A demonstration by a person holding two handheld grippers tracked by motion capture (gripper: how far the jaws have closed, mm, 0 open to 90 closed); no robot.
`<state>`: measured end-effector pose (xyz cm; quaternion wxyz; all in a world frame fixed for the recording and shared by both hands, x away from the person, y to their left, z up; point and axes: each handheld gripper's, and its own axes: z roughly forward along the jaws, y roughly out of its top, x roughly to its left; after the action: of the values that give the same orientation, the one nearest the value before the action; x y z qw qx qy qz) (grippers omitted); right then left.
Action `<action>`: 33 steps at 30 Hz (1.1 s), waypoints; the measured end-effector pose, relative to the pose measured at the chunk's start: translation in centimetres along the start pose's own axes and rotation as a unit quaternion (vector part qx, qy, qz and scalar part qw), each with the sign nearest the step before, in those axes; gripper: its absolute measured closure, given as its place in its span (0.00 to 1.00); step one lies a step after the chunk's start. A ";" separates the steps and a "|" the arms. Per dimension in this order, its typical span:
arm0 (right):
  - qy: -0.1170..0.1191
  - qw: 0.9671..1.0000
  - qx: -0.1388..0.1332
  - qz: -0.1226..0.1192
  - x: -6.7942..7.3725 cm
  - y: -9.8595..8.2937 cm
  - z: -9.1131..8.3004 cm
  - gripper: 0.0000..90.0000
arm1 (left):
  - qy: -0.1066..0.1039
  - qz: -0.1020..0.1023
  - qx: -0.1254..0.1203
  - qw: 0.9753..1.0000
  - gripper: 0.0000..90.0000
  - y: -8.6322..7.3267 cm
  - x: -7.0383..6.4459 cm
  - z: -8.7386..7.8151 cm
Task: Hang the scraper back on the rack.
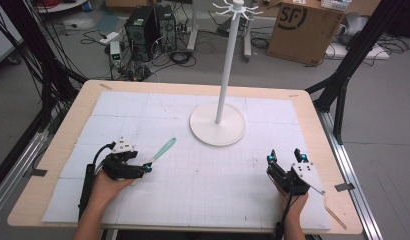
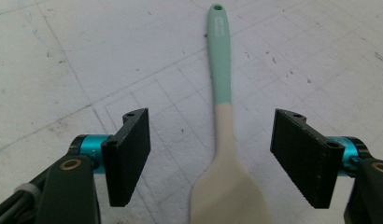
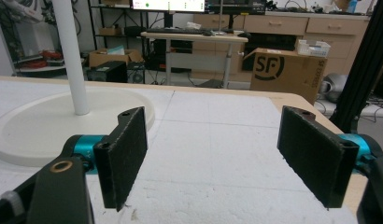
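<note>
Barely begun: the left gripper (image 2: 210, 154), jaws apart, straddles the spatula (image 2: 222, 140) ungripped, probably bound for the rack (image 1: 224, 75), while the right gripper (image 3: 217, 158) waits wide apart

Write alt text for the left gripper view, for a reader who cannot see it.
A spatula with a teal handle and a cream blade lies on the white gridded mat, between the open black jaws of the left gripper. Neither jaw touches it. Its handle points away, with a hanging hole at the far tip.
</note>
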<state>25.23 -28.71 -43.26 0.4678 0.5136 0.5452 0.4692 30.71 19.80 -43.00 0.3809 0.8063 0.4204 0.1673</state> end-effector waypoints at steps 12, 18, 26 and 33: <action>0.000 1.000 0.000 -0.001 0.0 0.0 0.0 0.26 | 0.001 -0.003 0.040 0.999 0.36 1.2 -0.6 0.2; -0.001 1.000 0.000 -0.005 -0.1 0.0 0.1 0.26 | 0.014 0.002 0.080 0.997 0.37 1.6 -1.0 0.7; -0.001 1.000 -0.001 -0.004 0.0 0.0 0.0 0.27 | 0.012 -0.019 0.106 0.994 0.37 1.9 -0.8 0.9; 0.000 1.000 -0.001 -0.004 0.0 0.0 0.1 0.27 | 0.018 -0.019 0.137 0.990 0.37 2.5 -1.0 1.1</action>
<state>25.31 -28.73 -43.27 0.4705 0.5107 0.5467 0.4678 32.13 17.58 -41.77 0.2625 0.8396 0.4614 0.1153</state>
